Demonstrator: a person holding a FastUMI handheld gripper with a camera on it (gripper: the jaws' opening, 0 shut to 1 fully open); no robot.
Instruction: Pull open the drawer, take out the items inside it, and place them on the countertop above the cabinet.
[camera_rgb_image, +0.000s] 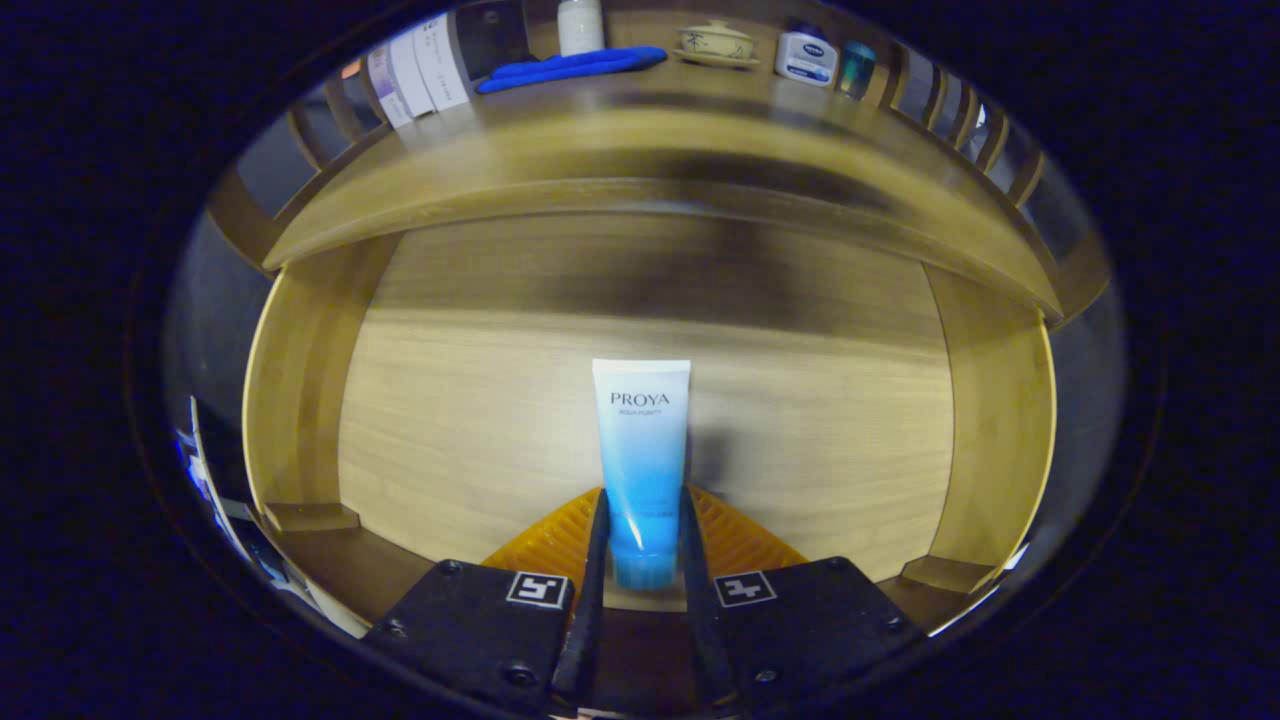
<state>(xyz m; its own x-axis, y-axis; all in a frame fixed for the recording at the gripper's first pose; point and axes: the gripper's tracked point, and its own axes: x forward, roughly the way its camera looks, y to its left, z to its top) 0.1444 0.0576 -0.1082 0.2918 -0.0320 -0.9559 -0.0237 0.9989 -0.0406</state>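
On the worktop (640, 150) above the open drawer (300, 400) stand, from the left, some flat white packs (415, 70), a blue cloth (570, 68) with a white bottle (580, 25) behind it, a lidded cup on a saucer (715, 43), a white jar (806, 55) and a small teal container (856, 68). Below, the drawer's pale wooden floor lies bare around the tube (641, 460), a white-to-blue one with its cap end nearest the camera. The hand-held gripper (641, 545) is closed narrow on the tube's lower part, one finger pressing each side. The flat end of the tube reaches beyond the fingertips.
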